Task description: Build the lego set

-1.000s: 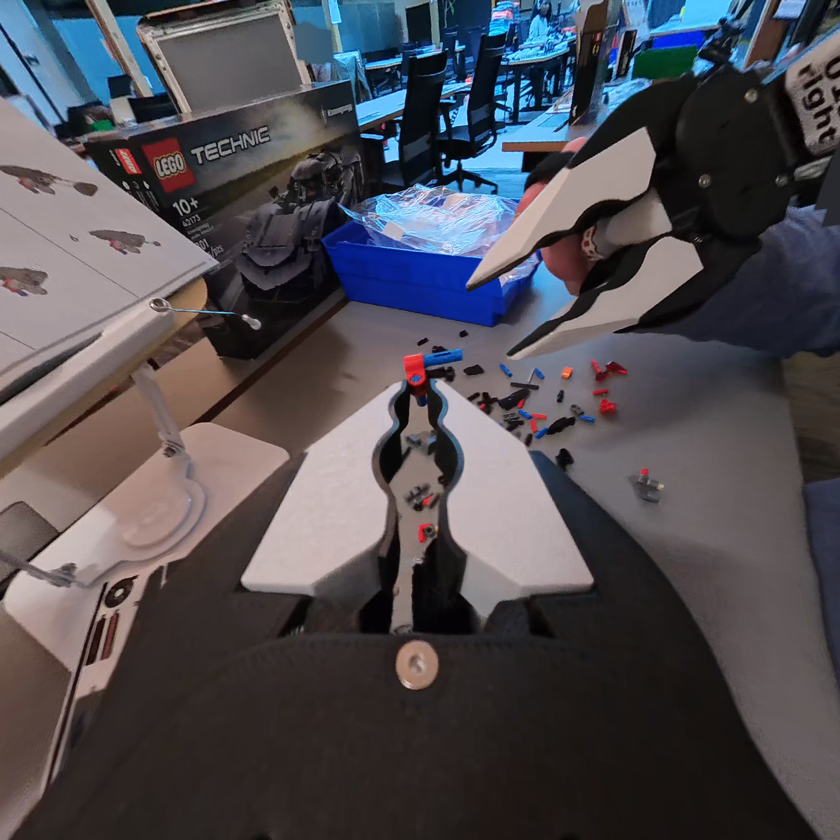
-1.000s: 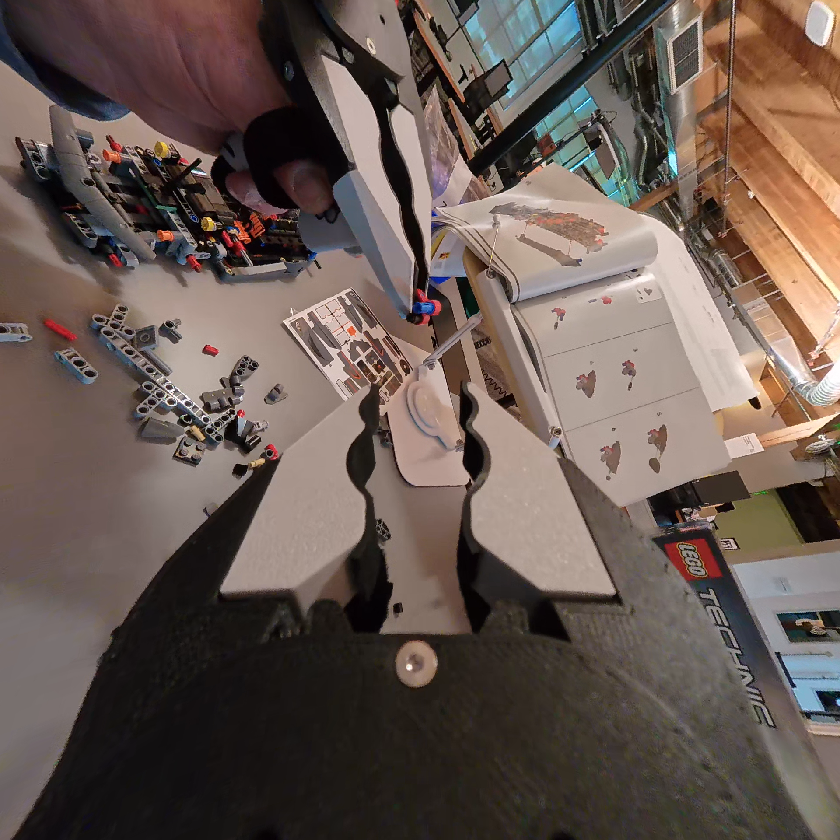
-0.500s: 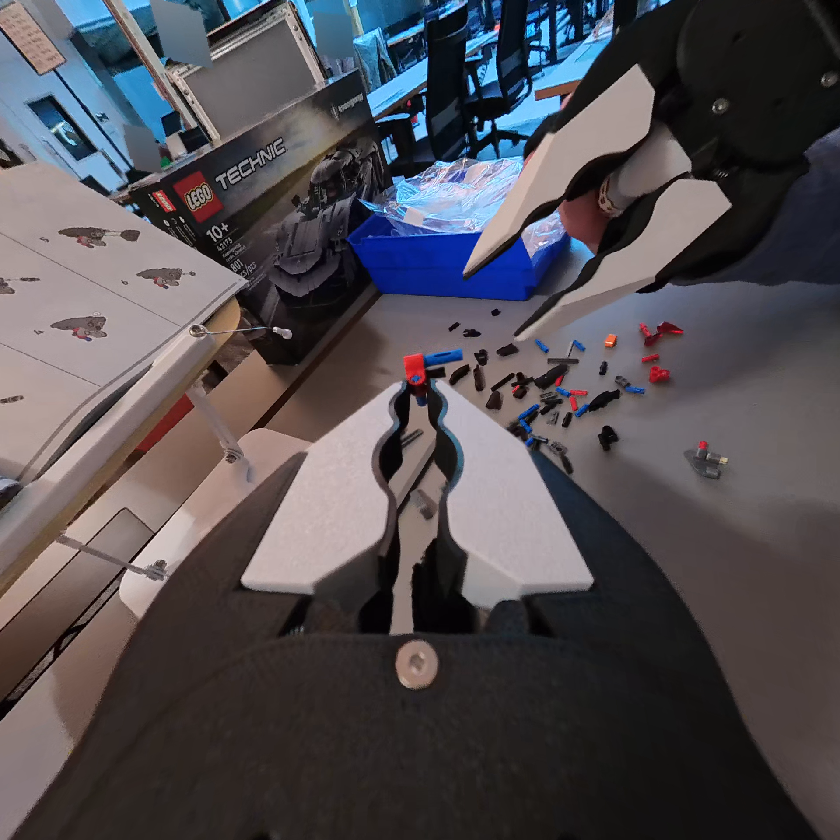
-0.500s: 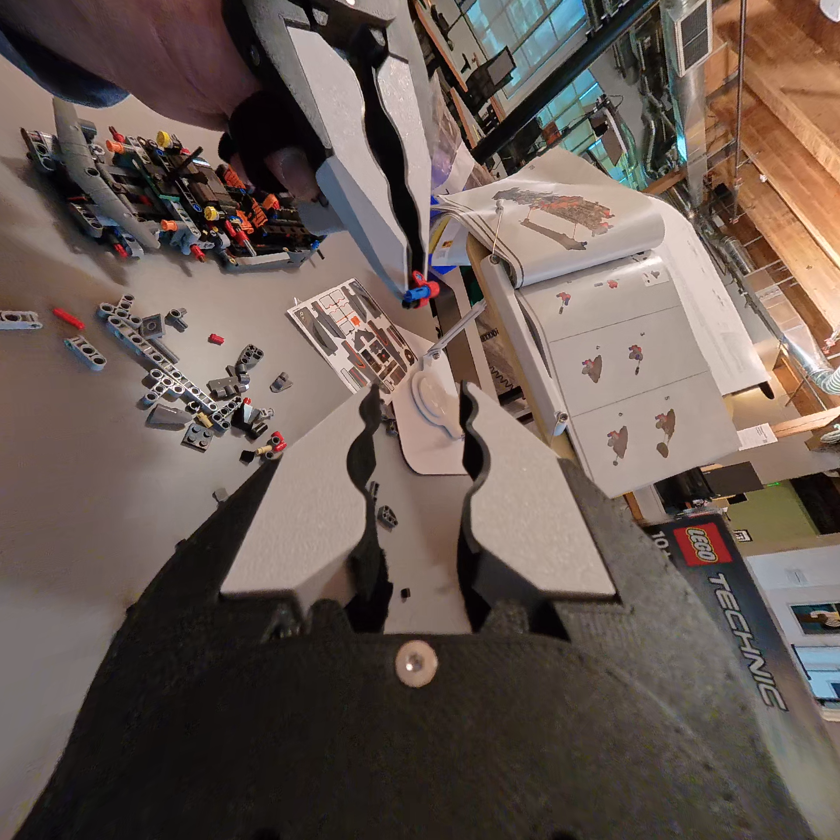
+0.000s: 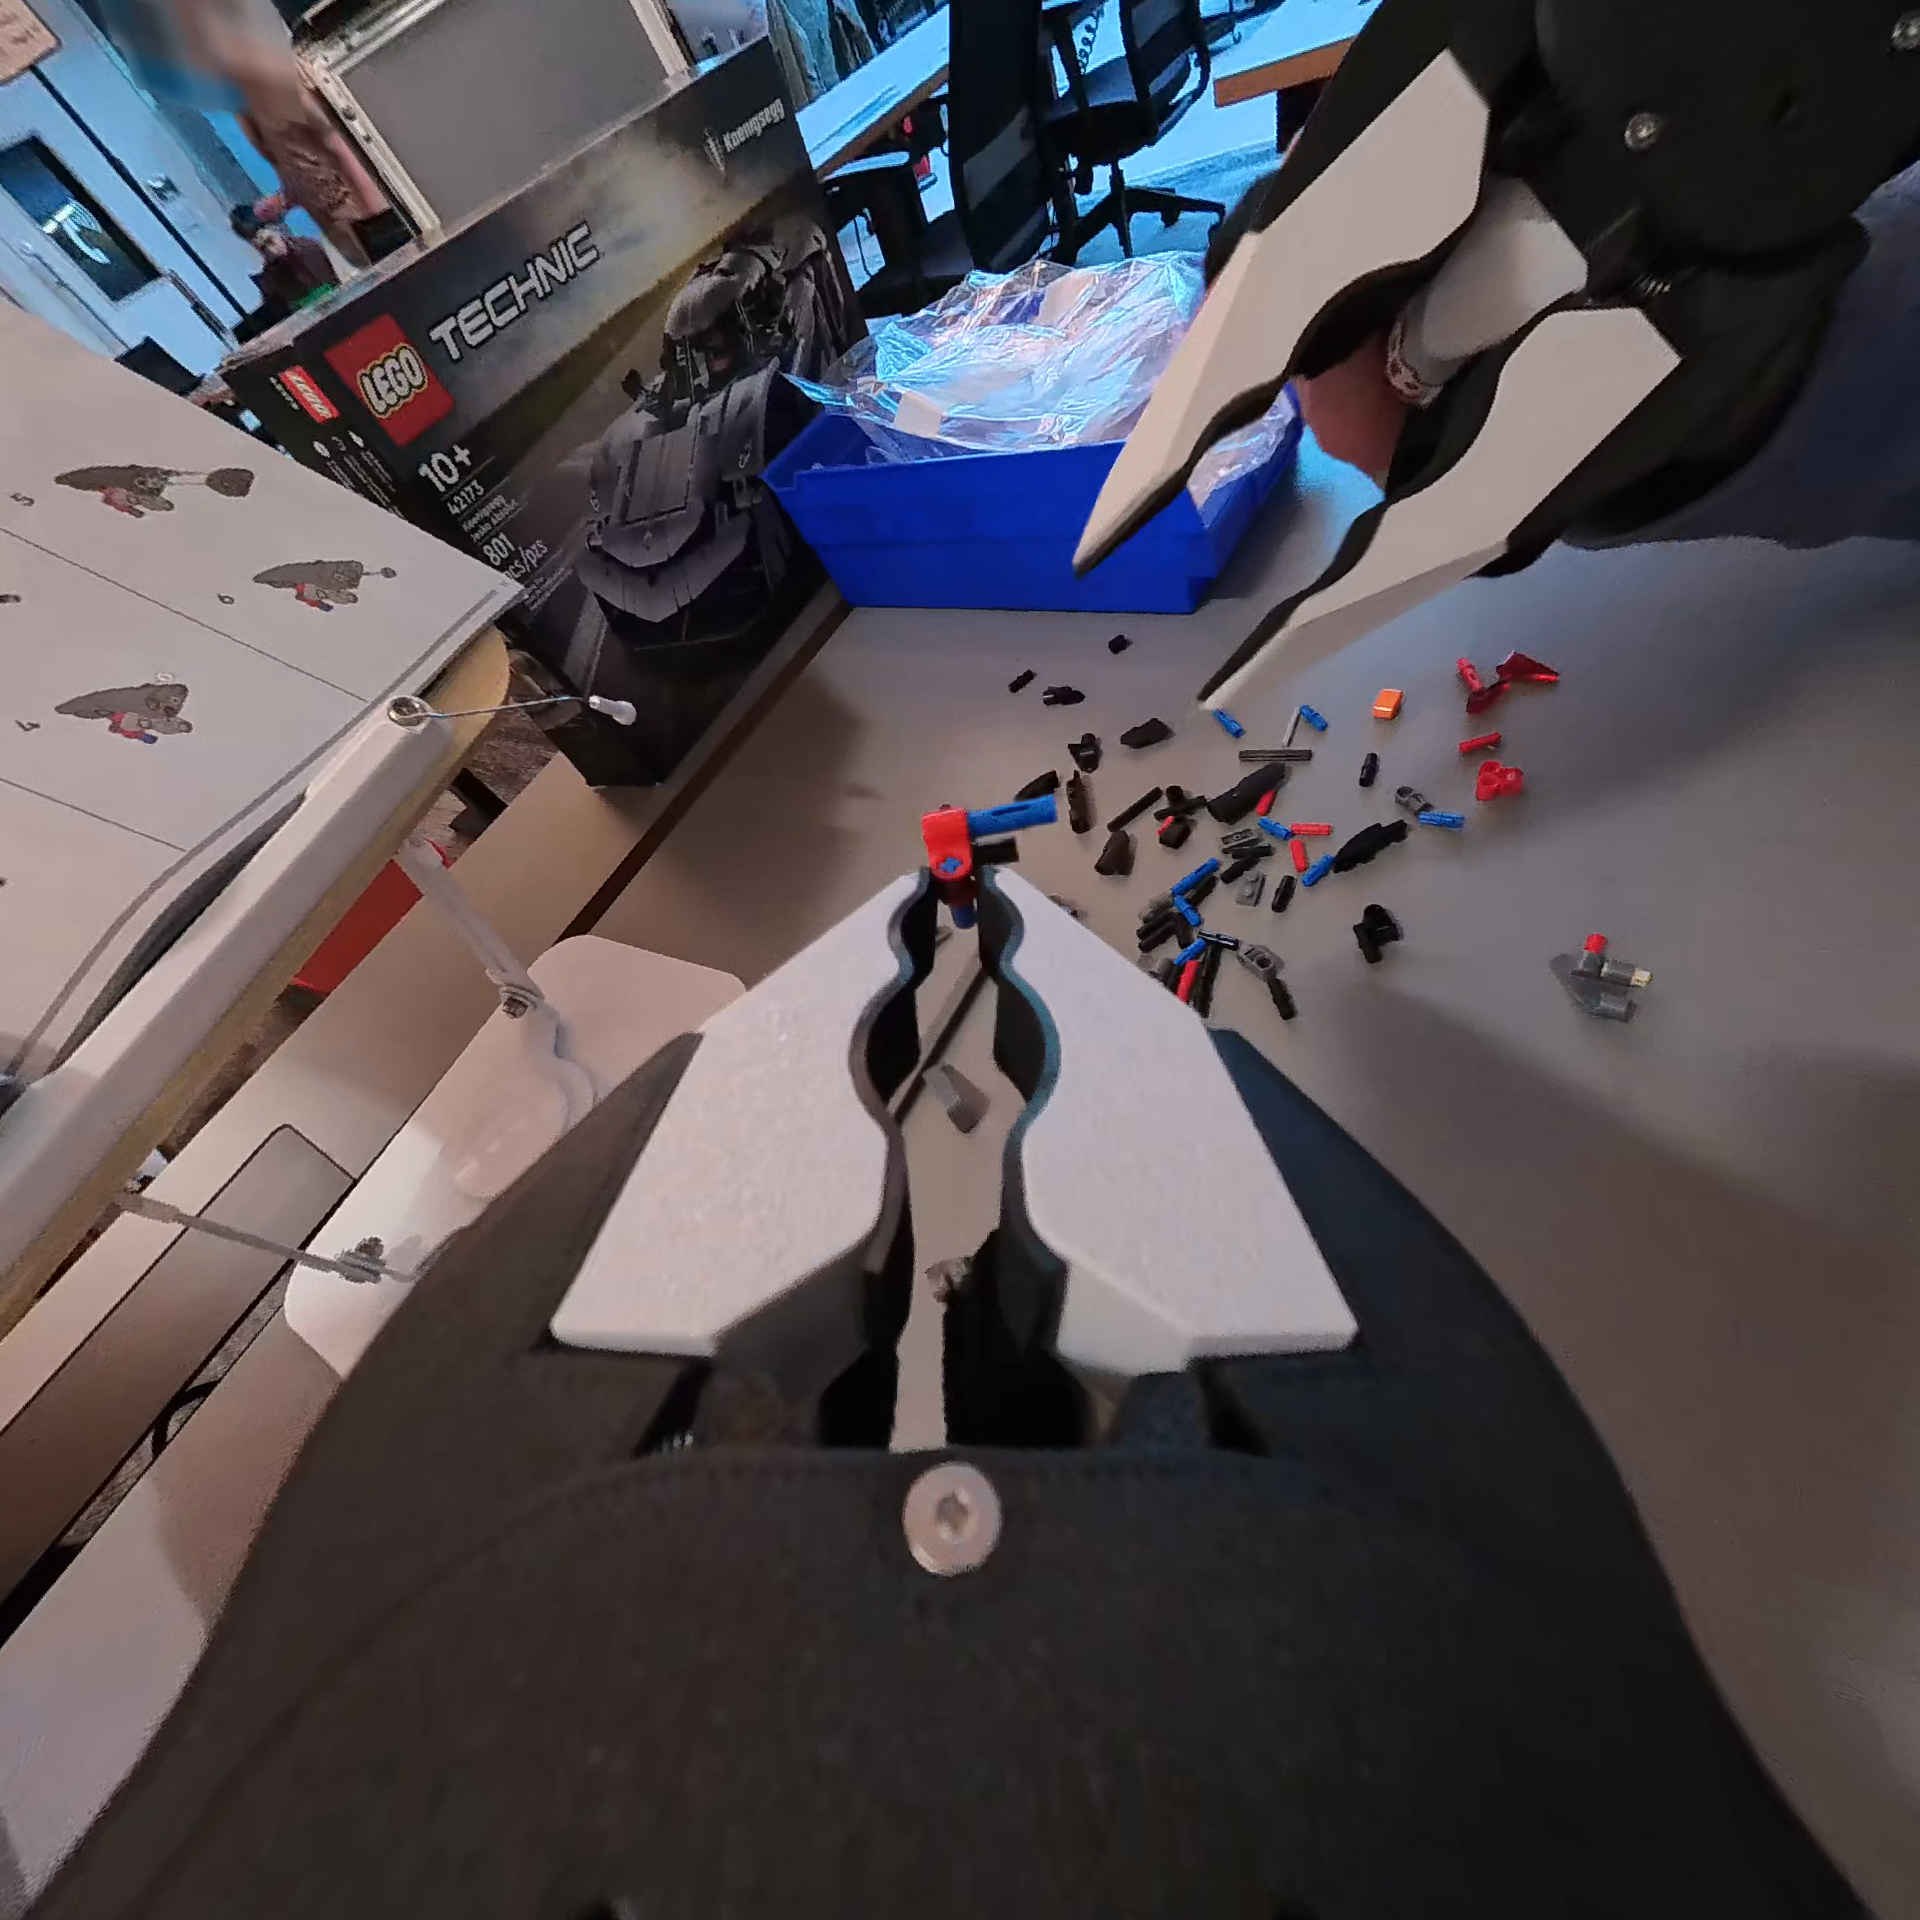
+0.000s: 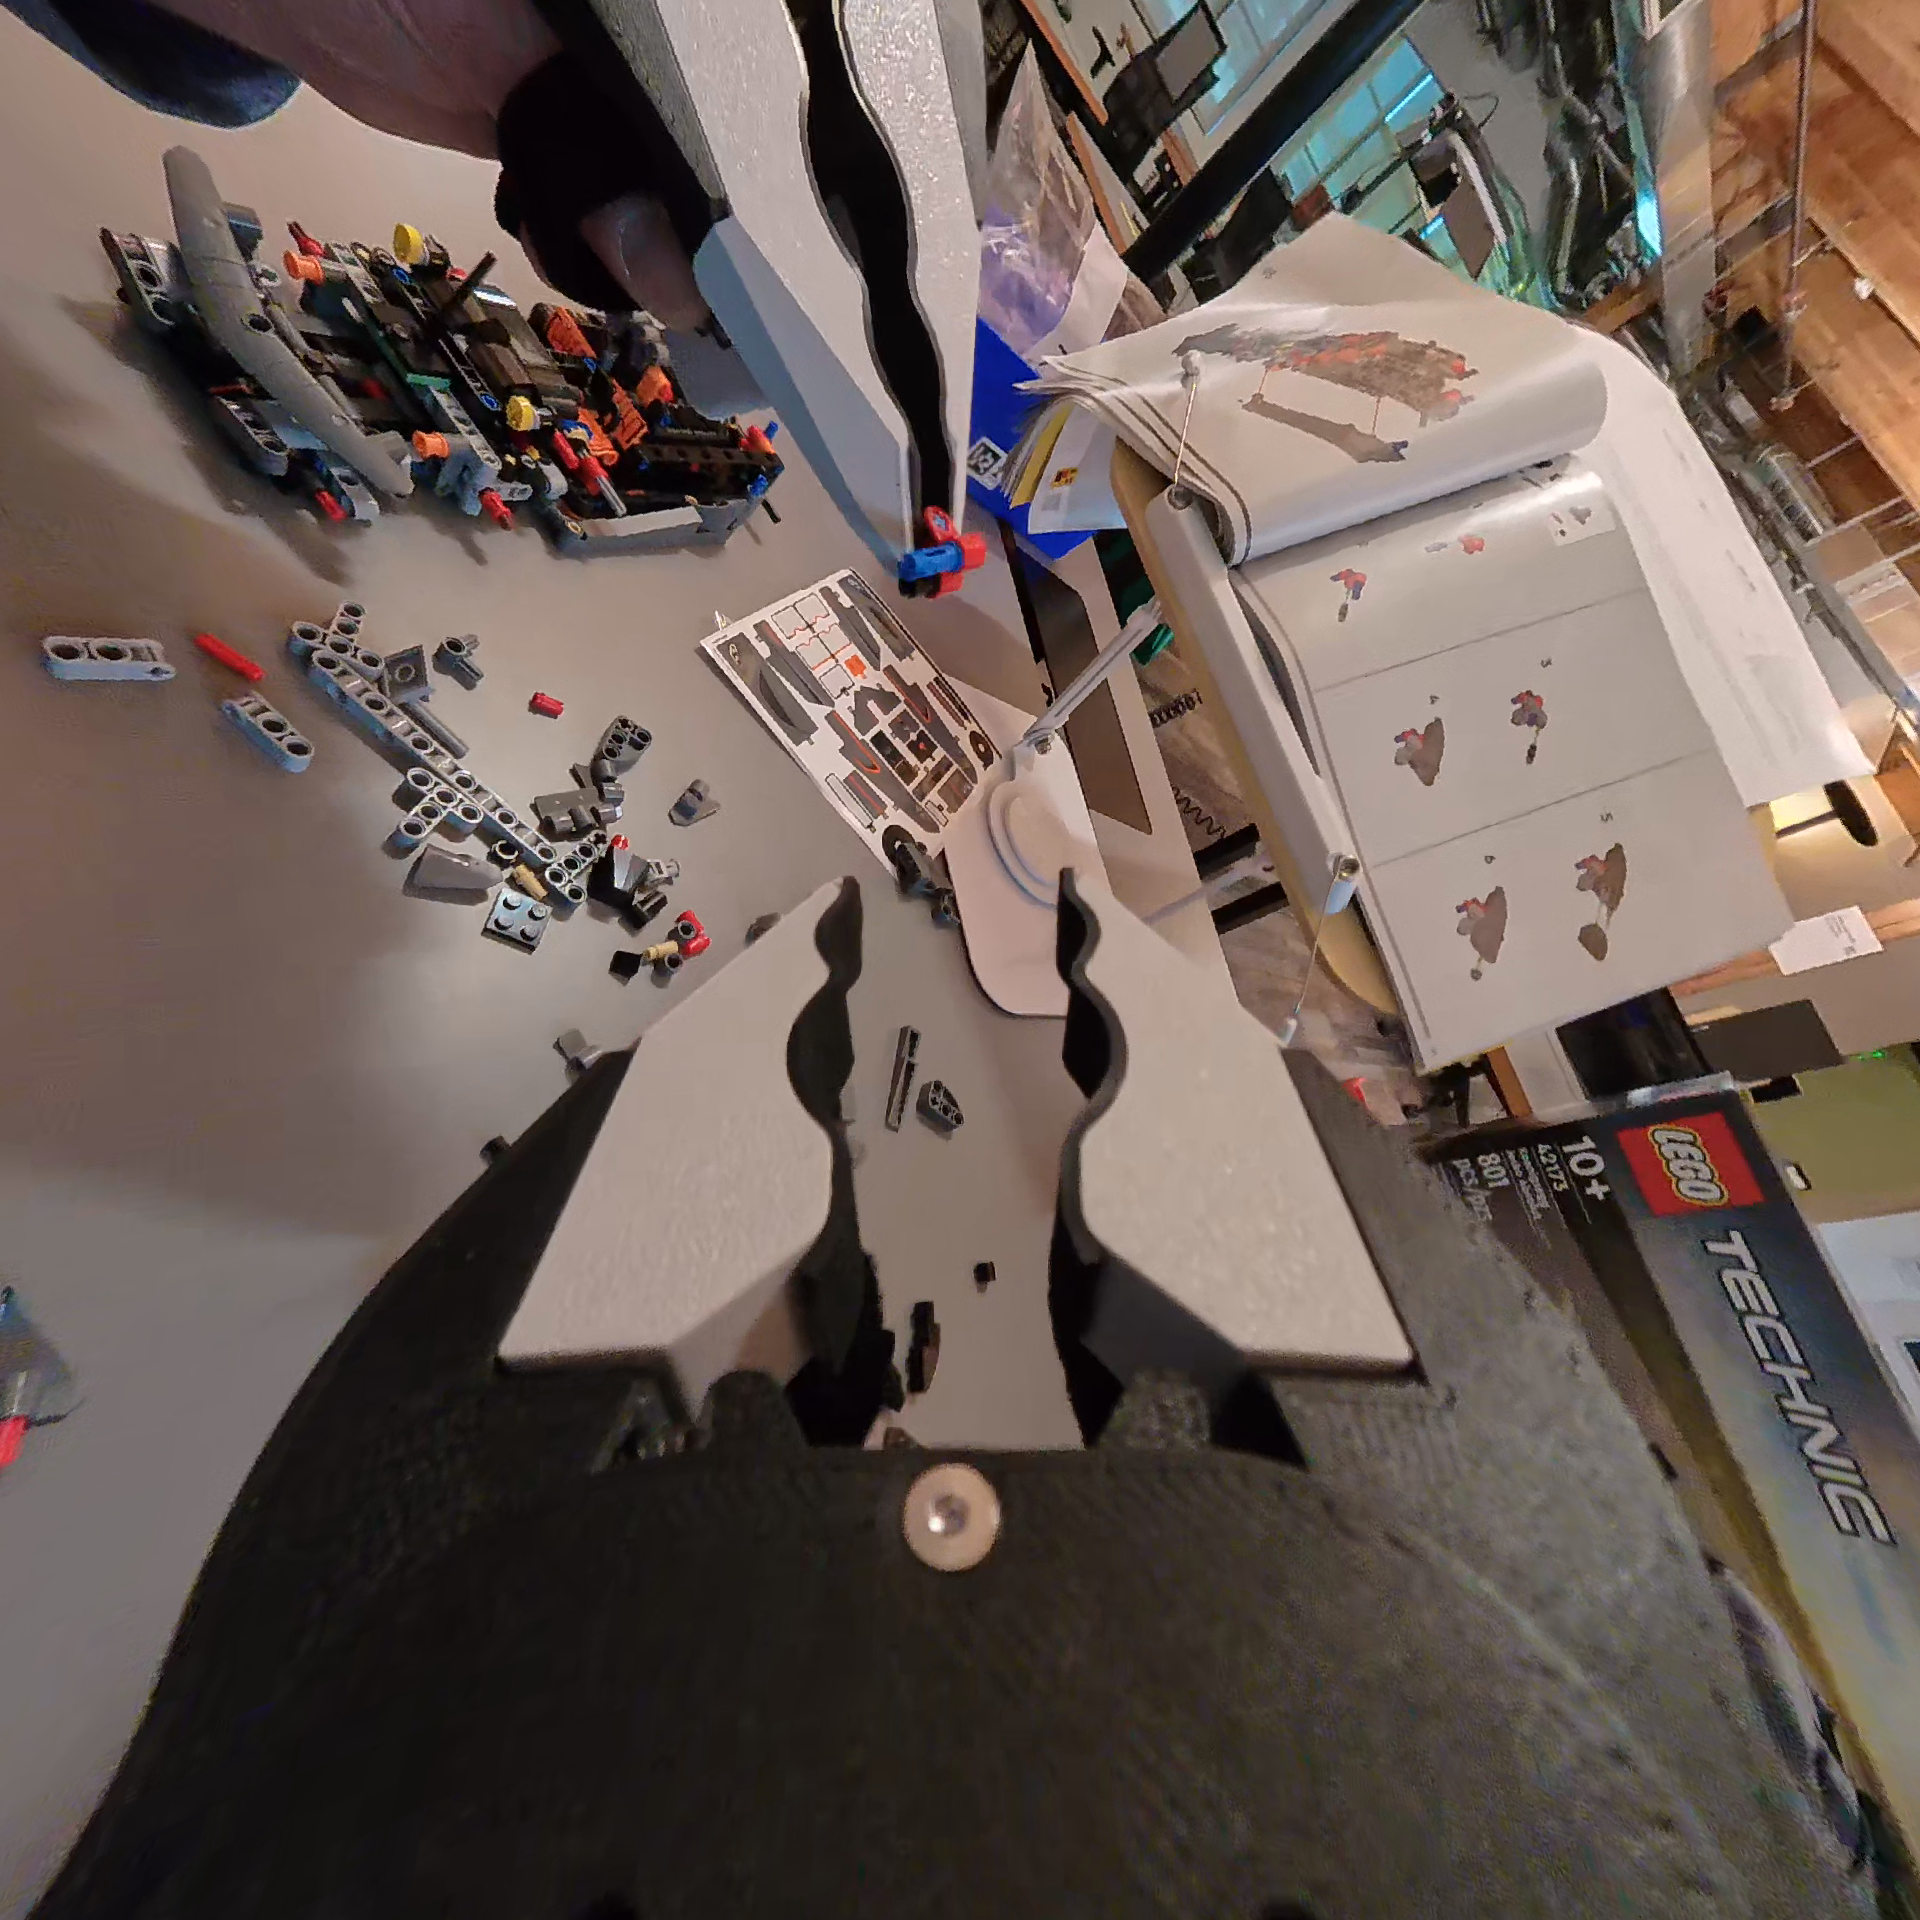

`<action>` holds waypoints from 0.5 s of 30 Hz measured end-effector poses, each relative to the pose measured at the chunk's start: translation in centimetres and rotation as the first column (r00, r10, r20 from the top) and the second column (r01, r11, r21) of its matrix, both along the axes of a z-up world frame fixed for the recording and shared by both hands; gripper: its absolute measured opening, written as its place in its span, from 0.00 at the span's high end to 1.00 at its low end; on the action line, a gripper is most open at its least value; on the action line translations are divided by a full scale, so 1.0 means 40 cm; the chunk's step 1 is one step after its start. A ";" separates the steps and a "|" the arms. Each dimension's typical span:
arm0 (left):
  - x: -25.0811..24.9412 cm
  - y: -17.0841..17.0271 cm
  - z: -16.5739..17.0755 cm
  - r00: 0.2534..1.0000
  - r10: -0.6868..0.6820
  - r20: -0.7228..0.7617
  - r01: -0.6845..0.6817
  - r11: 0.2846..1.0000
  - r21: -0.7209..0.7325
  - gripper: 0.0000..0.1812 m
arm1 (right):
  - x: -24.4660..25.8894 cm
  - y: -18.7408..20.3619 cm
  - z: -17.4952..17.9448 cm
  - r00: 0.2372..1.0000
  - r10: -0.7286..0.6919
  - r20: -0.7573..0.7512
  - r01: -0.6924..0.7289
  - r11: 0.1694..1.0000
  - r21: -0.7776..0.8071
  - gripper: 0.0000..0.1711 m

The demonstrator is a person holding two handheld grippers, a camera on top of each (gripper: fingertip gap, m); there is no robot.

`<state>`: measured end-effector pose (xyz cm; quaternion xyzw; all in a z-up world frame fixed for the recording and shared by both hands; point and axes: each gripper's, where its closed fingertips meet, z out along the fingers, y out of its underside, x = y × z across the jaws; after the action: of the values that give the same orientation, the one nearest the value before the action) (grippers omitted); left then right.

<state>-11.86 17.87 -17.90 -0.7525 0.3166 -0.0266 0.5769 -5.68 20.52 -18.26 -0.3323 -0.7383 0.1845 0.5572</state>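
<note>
The left gripper [image 5: 961, 883] pinches a small red-and-blue piece [image 5: 977, 831] at its tips, held above the grey surface [image 5: 1558, 1195]. The right gripper [image 6: 956, 904] is spread and holds nothing, over loose parts [image 5: 1236, 842]. The half-built model [image 6: 436, 395] lies farther off.

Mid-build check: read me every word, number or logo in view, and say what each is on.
I won't quote writing; here is what bears it.
Dark set box: logo, words and numbers, all legible.
Open instruction booklet: small step numbers.
Sticker sheet: print too small to read.
White card: too small to read.
</note>
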 end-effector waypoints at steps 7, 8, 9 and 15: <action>0.009 -0.003 -0.004 1.000 -0.011 0.006 0.011 1.000 -0.029 0.97 | 0.054 0.020 0.001 0.998 -0.065 0.001 0.065 0.998 -0.022 0.78; 0.010 -0.004 -0.006 1.000 -0.012 0.006 0.012 0.999 -0.034 0.97 | 0.061 0.022 0.000 0.997 -0.072 0.002 0.072 0.997 -0.028 0.78; 0.012 -0.006 -0.008 1.000 -0.014 0.006 0.014 0.999 -0.038 0.97 | 0.068 0.023 -0.002 0.997 -0.078 0.005 0.078 0.996 -0.034 0.78; 0.001 -0.016 -0.023 1.000 -0.003 0.010 0.003 0.998 -0.060 0.97 | 0.087 0.022 -0.029 0.996 -0.089 0.031 0.091 0.994 -0.064 0.78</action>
<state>-11.81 17.24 -18.80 -0.7689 0.3138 -0.0407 0.5556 -2.19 21.41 -19.41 -0.3858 -0.7239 0.1784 0.5433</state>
